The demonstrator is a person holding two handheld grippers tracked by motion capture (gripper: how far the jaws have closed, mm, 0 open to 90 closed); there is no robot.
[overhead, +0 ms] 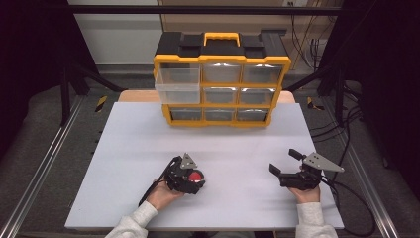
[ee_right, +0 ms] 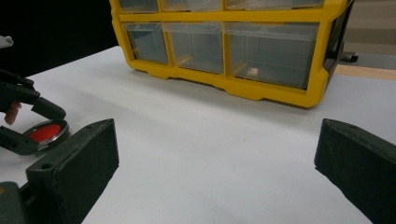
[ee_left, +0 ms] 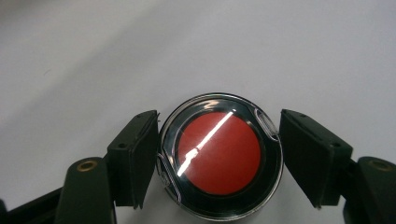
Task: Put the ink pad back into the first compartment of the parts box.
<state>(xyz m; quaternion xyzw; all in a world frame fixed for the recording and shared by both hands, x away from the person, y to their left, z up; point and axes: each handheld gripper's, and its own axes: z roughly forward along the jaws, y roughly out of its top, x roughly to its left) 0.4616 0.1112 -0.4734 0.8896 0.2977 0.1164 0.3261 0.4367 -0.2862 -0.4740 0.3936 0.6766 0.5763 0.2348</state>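
On the white surface [overhead: 148, 148], near its front edge, a round clear-lidded case with a red disc inside [overhead: 196, 177] is being straddled by the left tongs [overhead: 194, 178]; in the left gripper view one pad [ee_left: 135, 156] is lying just against the case's [ee_left: 220, 155] rim while the other is being kept slightly off it, so the case is not being clamped. The right tongs [overhead: 283, 161] are being held wide apart with nothing between them, well to the right. A yellow drawer organiser [overhead: 220, 84] is being shown at the back, one clear drawer [overhead: 177, 84] at its upper left pulled out.
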